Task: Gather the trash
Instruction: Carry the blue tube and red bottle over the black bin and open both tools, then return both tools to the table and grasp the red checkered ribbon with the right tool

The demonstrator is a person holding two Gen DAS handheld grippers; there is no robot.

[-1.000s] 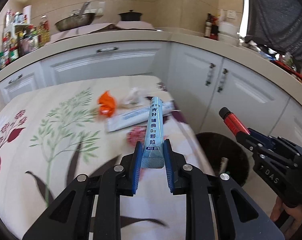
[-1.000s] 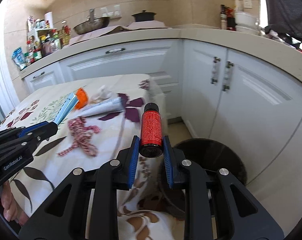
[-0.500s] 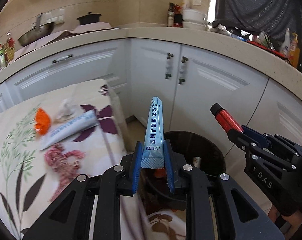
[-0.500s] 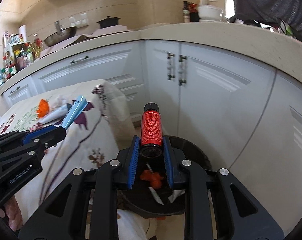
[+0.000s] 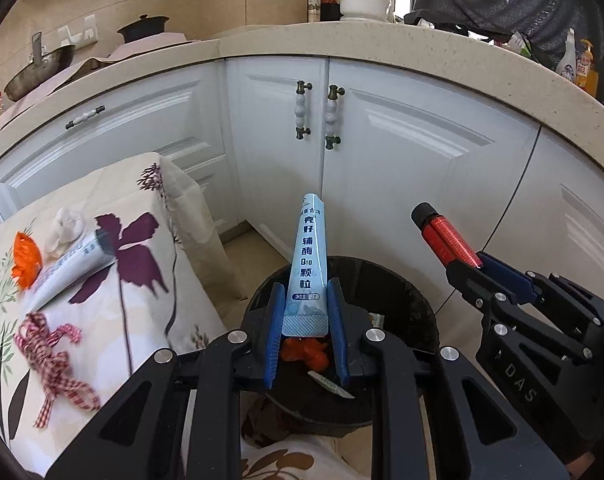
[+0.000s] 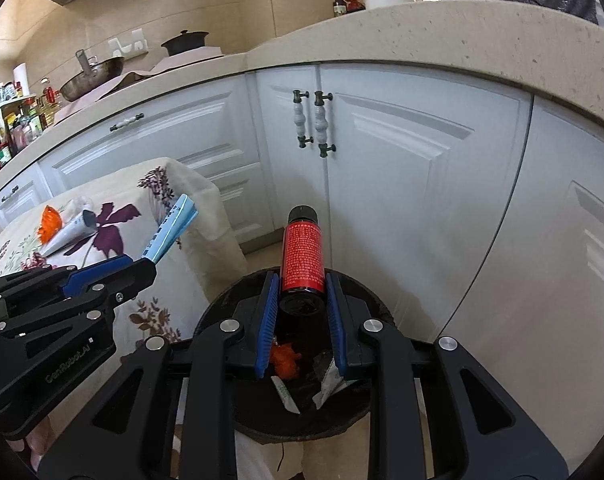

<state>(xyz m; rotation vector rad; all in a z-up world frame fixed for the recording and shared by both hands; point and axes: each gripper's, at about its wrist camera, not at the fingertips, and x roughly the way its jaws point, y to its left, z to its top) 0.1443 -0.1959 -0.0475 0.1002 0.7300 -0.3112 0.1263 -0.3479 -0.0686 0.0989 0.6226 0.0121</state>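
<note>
Here, a black trash bin (image 5: 406, 304) stands on the floor by the white cabinets, orange scrap inside. Beside it, the floral-clothed surface (image 5: 113, 308) carries a white tube (image 5: 67, 270). Above the bin, the left hand-held gripper (image 5: 305, 316) pinches a pale blue sachet (image 5: 310, 272); the right hand-held gripper (image 6: 302, 300) pinches a red bottle (image 6: 303, 258).

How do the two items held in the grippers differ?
The blue sachet in the left gripper is a flat, pale blue packet with dark printed characters; the red bottle in the right gripper is a round cylinder with a black cap. The sachet is crimped at its gripped end and narrows upward; the bottle keeps an even width. Shared: both are clamped between blue pads, point forward, and hang over the black bin.
</note>
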